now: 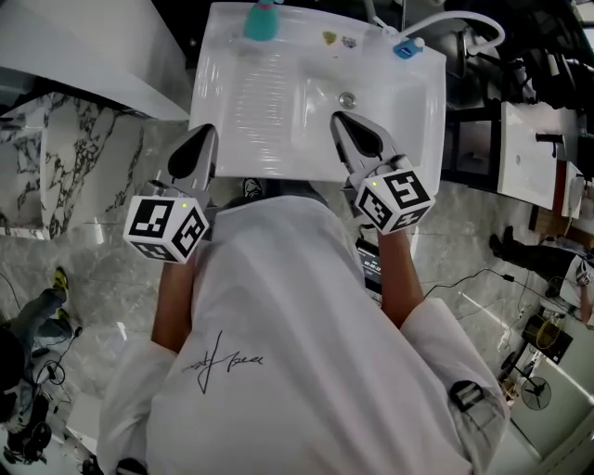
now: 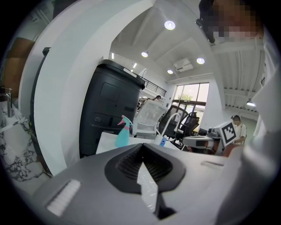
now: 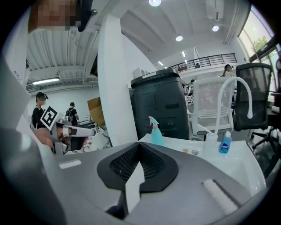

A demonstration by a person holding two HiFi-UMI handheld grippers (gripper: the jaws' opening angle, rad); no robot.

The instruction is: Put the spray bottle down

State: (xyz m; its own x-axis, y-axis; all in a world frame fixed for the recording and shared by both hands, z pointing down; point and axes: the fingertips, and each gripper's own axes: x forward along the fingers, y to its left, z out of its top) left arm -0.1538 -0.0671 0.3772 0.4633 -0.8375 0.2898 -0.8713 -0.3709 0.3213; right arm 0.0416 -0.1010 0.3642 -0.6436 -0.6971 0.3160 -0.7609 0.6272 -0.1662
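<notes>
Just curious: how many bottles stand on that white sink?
2: a teal spray bottle at the sink's back left corner, and a small blue bottle at its back right edge. Others may be hidden.

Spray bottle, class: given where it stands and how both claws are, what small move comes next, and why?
Probably just draw both claws back. The spray bottle already stands upright on the far left corner of the sink. The left claw and right claw are shut and empty near its front edge, so the putting-down looks done.
</notes>
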